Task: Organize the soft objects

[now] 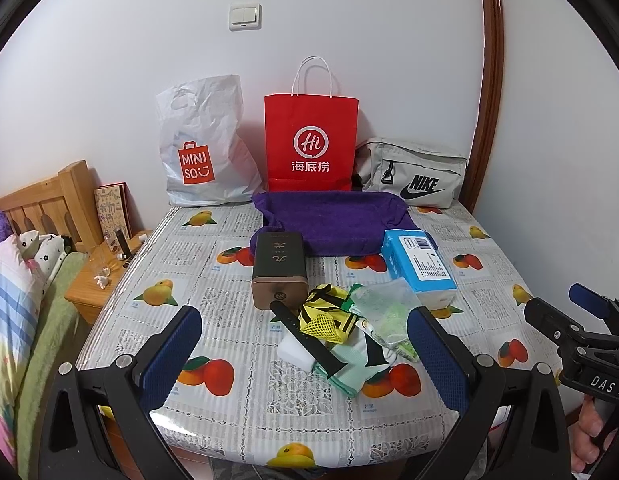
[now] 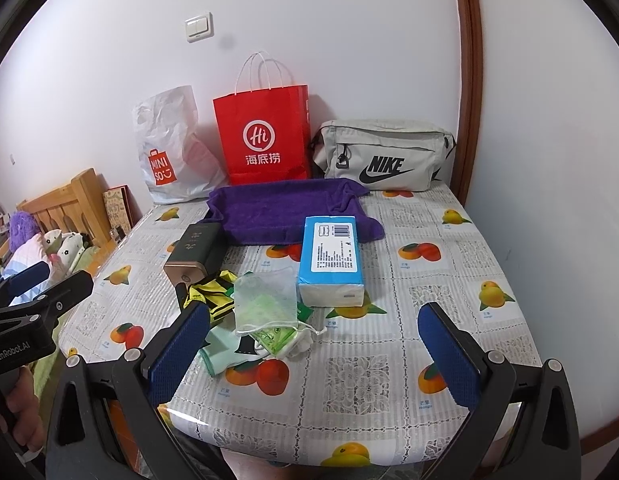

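Observation:
A purple towel (image 1: 333, 220) (image 2: 277, 212) lies at the back of the table. In front of it sit a blue tissue pack (image 1: 419, 264) (image 2: 331, 260), a dark box (image 1: 279, 268) (image 2: 193, 254) and a pile of small items: a yellow mesh pouch (image 1: 321, 316) (image 2: 211, 296), a clear drawstring pouch (image 1: 385, 308) (image 2: 265, 300), a black strap (image 1: 305, 336), a pale green cloth (image 1: 349, 372) (image 2: 221, 356). My left gripper (image 1: 305, 352) is open and empty, held before the pile. My right gripper (image 2: 313, 344) is open and empty, near the front edge.
A white Miniso bag (image 1: 201, 144) (image 2: 169, 148), a red paper bag (image 1: 311, 140) (image 2: 265, 136) and a grey Nike bag (image 1: 417, 176) (image 2: 385, 156) stand against the wall. A bed (image 1: 13, 300) and a wooden nightstand (image 1: 93, 280) are left of the fruit-patterned table (image 1: 269, 400).

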### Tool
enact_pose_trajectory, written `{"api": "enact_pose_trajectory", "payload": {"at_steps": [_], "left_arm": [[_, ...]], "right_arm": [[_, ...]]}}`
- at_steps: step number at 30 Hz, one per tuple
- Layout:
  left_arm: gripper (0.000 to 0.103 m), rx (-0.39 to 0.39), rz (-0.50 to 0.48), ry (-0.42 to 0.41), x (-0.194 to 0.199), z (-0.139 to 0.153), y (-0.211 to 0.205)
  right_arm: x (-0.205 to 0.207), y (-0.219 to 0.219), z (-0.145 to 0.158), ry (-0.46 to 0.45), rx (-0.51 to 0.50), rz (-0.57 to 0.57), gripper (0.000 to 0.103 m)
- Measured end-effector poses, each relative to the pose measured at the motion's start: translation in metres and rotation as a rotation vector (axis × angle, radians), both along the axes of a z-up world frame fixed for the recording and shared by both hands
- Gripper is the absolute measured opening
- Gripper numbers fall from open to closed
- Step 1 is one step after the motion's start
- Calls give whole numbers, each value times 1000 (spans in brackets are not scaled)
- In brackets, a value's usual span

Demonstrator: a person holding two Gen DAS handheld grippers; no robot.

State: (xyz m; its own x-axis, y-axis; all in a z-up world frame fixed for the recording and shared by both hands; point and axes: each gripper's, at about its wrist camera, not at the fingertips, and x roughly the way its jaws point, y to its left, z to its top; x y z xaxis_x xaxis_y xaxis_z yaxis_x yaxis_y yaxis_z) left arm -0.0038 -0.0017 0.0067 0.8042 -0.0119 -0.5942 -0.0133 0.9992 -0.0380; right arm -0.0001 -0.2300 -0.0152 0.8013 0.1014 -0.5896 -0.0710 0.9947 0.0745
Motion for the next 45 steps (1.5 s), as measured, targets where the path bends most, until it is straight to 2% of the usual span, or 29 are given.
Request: {"api": "enact_pose_trajectory", "payload": {"at_steps": [7, 12, 45], "left_arm": [[103, 2, 1, -1, 1, 4, -1], [103, 0, 1, -1, -2, 18, 3], [103, -1, -2, 6, 0, 13, 4]], "right_arm": [[-2, 2, 2, -2, -3, 2, 102], [-3, 2, 1, -4, -4, 5, 102], [-3, 8, 3, -20, -11, 24, 102]]}}
